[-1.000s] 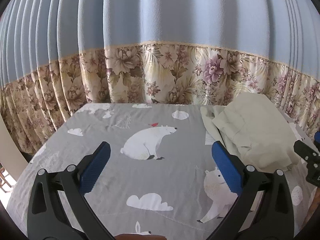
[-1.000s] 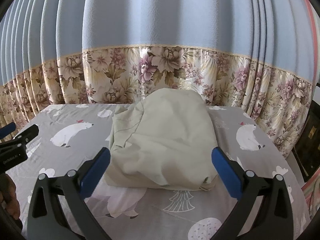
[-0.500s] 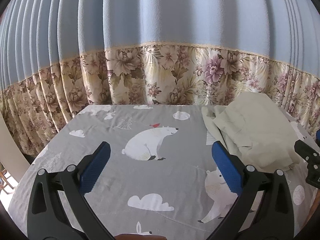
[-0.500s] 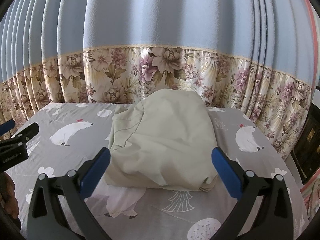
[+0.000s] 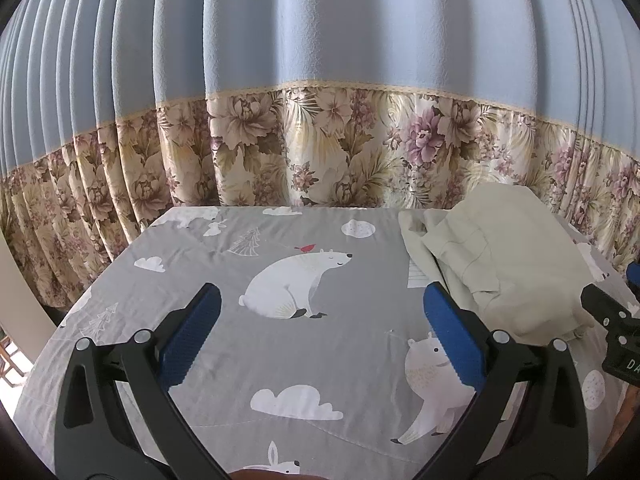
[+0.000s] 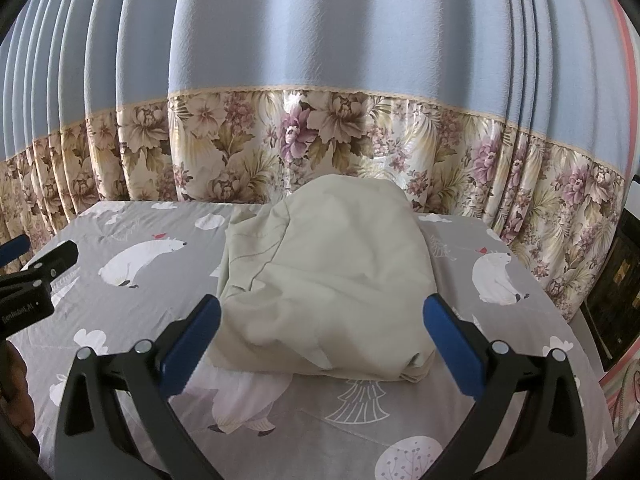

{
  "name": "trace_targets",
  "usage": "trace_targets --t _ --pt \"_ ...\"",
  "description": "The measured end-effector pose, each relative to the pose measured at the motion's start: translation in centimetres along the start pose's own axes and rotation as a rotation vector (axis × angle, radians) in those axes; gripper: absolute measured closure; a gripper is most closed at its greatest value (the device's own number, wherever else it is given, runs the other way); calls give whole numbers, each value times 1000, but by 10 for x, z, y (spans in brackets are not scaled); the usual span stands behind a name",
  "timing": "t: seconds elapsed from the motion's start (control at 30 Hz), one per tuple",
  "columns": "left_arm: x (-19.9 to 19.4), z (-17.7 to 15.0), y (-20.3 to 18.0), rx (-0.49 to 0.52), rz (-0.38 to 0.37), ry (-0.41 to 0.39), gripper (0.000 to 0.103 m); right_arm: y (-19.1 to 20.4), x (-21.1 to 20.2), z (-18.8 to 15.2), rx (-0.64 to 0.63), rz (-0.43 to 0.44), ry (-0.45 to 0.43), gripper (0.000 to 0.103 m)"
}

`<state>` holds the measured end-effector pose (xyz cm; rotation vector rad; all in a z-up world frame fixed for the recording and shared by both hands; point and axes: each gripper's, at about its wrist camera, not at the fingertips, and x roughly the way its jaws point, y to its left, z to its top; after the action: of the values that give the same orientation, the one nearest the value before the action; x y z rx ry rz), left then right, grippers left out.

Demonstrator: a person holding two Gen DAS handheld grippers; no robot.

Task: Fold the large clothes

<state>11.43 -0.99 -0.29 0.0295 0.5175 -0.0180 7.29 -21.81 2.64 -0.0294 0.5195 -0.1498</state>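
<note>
A pale cream-green garment (image 6: 328,280) lies bundled in a rough mound on the grey bedsheet (image 6: 160,304), its top smooth and rounded, its left side showing loose layered edges and a stitched seam, its near right corner tucked into a thick fold. It sits toward the far right part of the bed, its far end close against the curtain (image 6: 320,60); in the left wrist view the same garment (image 5: 504,264) lies off to the right. The right hand-held gripper (image 6: 320,344) hangs just in front of the garment, jaws spread wide and empty, the blue pads flanking the near edge of the bundle without touching it. The left hand-held gripper (image 5: 320,336) is likewise spread wide and holds nothing, over a bare stretch of sheet near a printed polar bear (image 5: 296,284). The sheet is grey with white bears, clouds, trees and a small red bird. Behind the bed hangs a pleated curtain, plain blue above and floral cream, olive and mauve below, with a narrow trim between.
</note>
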Motion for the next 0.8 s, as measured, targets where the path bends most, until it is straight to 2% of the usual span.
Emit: trace_targets --t 0.8 --pt "-1 2 -4 11 9 -4 3 0 1 -1 -6 -1 0 2"
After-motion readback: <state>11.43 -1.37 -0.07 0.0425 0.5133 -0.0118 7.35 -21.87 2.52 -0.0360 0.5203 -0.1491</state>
